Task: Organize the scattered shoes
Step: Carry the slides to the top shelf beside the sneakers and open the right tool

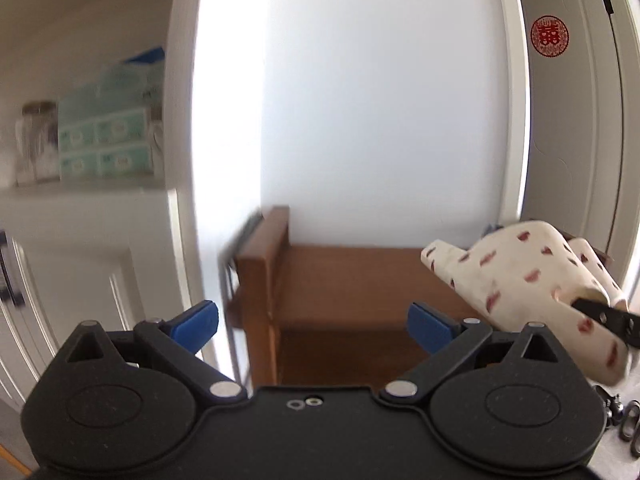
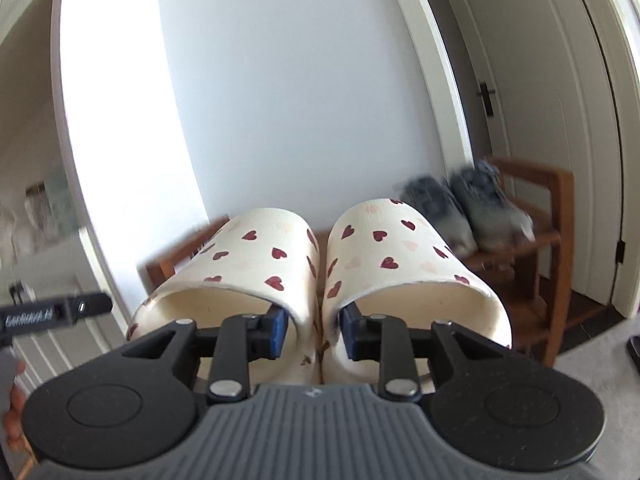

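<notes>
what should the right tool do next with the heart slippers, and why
Probably carry the pair forward and lower it onto the wooden rack. The right tool pinches both heart slippers by their inner walls, held above the rack's bare stretch, left of the grey slippers.

Materials and finish noted.
Slippers (image 2: pixel 276 264): matt cream rubbery foam, printed hearts. Shoe rack (image 1: pixel 352 280): smooth brown wood. Gripper pads (image 1: pixel 196 326): blue plastic.

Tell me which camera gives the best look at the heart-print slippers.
The right wrist view: both heart-print slippers fill the centre, side by side, with the right gripper pinching their inner walls together. The left wrist view shows them only at its right edge, blurred and partly cut off.
</notes>
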The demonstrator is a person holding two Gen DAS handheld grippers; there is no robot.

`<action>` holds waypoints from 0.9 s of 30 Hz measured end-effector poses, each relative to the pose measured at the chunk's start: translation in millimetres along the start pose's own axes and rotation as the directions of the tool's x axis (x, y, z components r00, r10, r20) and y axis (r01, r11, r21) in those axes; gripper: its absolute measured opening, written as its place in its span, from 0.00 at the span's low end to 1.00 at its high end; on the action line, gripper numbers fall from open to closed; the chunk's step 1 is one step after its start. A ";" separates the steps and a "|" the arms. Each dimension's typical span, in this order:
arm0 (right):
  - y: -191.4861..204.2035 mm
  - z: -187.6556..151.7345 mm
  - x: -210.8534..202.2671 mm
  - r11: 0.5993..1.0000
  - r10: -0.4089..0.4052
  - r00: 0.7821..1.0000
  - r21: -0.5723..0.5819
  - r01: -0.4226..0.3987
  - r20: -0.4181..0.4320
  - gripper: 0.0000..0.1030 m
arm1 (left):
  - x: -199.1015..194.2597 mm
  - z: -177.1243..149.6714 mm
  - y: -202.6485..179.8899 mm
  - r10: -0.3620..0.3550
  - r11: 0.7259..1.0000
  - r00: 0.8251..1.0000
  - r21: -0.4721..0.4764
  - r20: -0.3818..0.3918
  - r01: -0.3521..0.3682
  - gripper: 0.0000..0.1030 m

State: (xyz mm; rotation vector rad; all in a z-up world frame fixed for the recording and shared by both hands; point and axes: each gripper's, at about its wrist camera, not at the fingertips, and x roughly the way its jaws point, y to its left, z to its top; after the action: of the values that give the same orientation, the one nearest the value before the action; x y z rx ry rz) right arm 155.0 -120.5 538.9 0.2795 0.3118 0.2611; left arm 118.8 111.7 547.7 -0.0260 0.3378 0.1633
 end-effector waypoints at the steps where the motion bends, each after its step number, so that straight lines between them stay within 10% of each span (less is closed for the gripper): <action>1: 2.4 4.2 9.0 1.000 0.000 1.000 0.000 0.000 0.008 0.30 | 4.2 5.8 2.4 0.013 1.000 1.000 0.006 0.008 -0.013 0.99; 14: -2.2 16.5 223.9 1.000 -0.020 0.996 -0.009 0.020 -0.083 0.34 | 85.0 25.8 9.2 0.211 0.974 0.975 -0.068 -0.076 -0.216 0.99; 27: 1.1 -5.5 322.7 0.992 -0.074 0.978 -0.113 0.052 -0.196 0.40 | 126.0 28.2 -11.8 0.308 0.944 0.944 -0.083 -0.120 -0.318 0.99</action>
State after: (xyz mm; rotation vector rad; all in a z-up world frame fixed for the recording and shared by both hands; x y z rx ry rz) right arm 449.5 -23.7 449.2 0.1363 0.5030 0.2426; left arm 247.3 121.1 532.4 -0.0817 0.4388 0.4970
